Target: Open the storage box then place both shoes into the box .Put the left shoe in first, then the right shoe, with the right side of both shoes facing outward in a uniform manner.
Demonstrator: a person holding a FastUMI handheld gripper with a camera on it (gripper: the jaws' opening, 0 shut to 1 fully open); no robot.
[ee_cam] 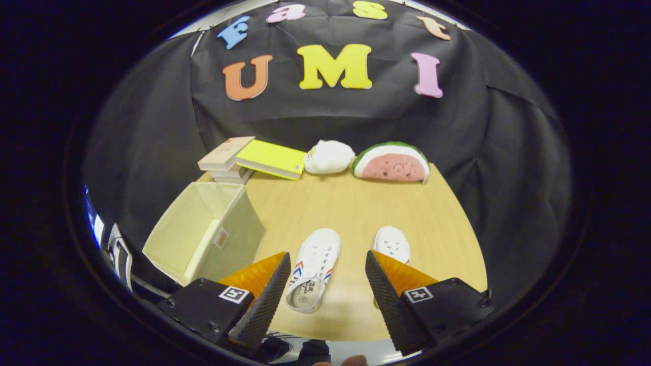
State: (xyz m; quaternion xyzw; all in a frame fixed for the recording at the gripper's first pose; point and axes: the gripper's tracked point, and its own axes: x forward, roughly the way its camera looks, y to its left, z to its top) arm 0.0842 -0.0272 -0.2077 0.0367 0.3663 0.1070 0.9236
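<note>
I am holding my tool (pixel 328 284) wide open above the worktop (pixel 351 203), gripping nothing, with the left shoe (pixel 314 267) lying between its fingers and the right shoe (pixel 391 243) peeking out just past the right finger. The storage box (pixel 203 231) is sitting off to the left with its open side showing, and I am seeing nothing inside it. I think I should be going down slowly and pinching the left shoe around its middle so it is not tipping.

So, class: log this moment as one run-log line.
gripper: open, empty | storage box: open, on its side | left shoe: between fingers | right shoe: on table
</note>
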